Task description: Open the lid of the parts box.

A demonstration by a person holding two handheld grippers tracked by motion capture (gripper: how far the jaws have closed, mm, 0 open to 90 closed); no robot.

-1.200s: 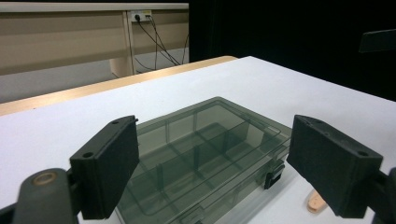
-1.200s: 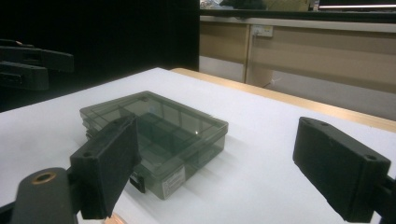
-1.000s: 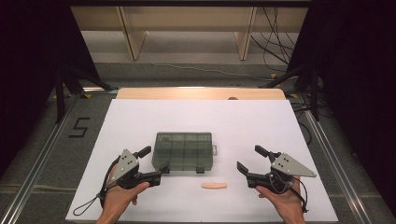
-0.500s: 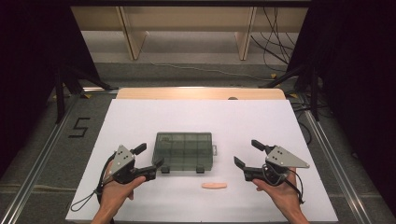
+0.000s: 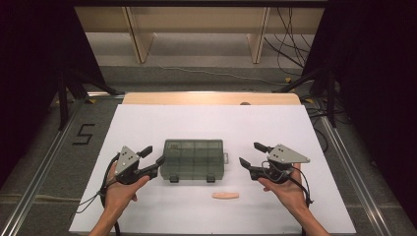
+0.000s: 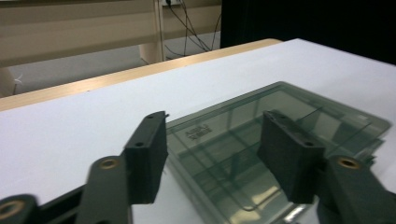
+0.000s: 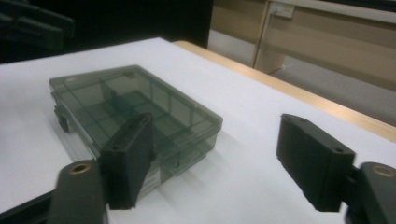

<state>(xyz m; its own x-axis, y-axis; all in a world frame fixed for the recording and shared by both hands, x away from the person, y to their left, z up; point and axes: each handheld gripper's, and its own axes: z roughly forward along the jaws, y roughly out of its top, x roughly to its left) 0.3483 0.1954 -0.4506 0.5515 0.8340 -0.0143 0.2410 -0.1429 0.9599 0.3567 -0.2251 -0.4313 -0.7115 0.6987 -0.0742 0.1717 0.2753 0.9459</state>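
A white table (image 5: 147,123) carries a smoky translucent compartment box (image 5: 193,160) at its middle, lid down and both dark latches on the near edge looking fastened, with a small peach-coloured oblong piece (image 5: 225,195) lying just near and slightly right of it on the bare surface. The left gripper (image 5: 153,161) sits at the box's left end, its jaws parted and just having been narrowing; in the left gripper view the near-left corner of the box lies between the two black pads (image 6: 145,158), but a gap shows on either side, so nothing is clamped. The right gripper (image 5: 253,157) waits to the right of the box, a little apart from its right end, jaws also wide and just having been drawing in, with only table between them in the right gripper view. Judging from this, the work on the box has hardly begun: both hands are lined up on its ends, no grip is made, the lid is not yet raised and the peach piece is untouched. What seems left is steadying the box, freeing the latches, opening it and putting the piece into a compartment.
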